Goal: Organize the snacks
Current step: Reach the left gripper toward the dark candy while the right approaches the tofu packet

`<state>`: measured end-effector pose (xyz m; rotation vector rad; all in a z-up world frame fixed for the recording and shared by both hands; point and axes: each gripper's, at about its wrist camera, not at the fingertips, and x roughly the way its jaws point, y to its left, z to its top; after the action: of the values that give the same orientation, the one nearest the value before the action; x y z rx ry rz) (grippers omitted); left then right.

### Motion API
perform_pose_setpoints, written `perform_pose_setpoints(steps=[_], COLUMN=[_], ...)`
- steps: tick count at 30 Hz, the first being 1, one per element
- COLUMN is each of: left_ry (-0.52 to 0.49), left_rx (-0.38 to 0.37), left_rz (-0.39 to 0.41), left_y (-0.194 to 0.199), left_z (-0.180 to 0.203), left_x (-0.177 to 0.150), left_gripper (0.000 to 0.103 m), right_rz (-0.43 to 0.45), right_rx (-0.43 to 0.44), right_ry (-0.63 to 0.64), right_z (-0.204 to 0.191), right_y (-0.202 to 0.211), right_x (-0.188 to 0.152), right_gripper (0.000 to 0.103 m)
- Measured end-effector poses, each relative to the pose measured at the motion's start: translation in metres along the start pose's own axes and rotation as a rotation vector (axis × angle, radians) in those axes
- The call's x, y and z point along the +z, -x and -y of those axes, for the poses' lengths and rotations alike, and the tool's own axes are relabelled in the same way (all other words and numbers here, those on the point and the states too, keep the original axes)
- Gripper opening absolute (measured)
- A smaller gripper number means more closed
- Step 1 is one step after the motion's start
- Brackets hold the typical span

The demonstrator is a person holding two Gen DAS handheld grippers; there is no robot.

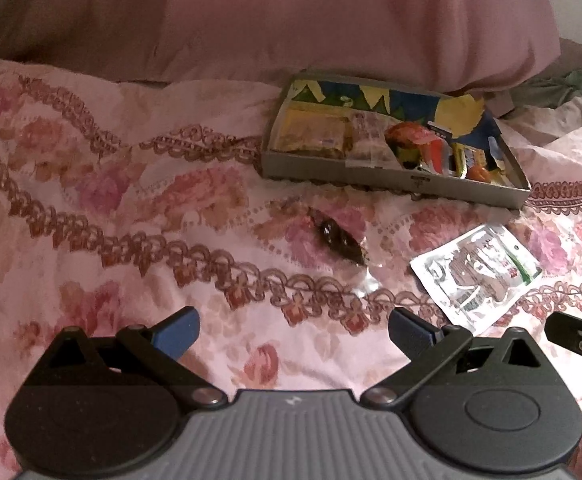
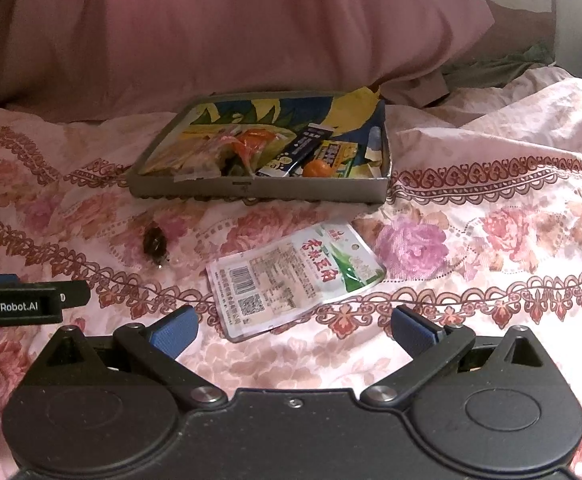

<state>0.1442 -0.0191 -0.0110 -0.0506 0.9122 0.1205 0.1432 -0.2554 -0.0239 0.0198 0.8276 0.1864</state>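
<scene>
Both grippers, left gripper (image 1: 293,330) and right gripper (image 2: 293,330), are hovering spread and empty near the white packet (image 2: 295,276) and dark wrapped candy (image 2: 155,245) lying on the bed (image 2: 491,288) before the box (image 2: 259,190), where soft bedding risks being pinched along.

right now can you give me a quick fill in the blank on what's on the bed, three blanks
1. Snacks not yet in the cardboard tray: ____.
2. Both the left gripper and the right gripper are ____.
3. The white pouch lies ____ the tray, on the bedspread.
Missing: two; open; outside
</scene>
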Motion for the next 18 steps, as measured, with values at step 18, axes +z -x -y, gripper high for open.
perform_pose_setpoints(steps=[18], left_ry=[-0.058], left_rx=[-0.059], left_rz=[-0.094], left_y=[-0.047], left_z=[0.013], left_x=[0.057], left_gripper=[0.103], right_rz=[-0.15], right_rx=[0.01], right_ry=[0.02], right_z=[0.014], right_y=[-0.055], right_x=[0.027], right_gripper=[0.102])
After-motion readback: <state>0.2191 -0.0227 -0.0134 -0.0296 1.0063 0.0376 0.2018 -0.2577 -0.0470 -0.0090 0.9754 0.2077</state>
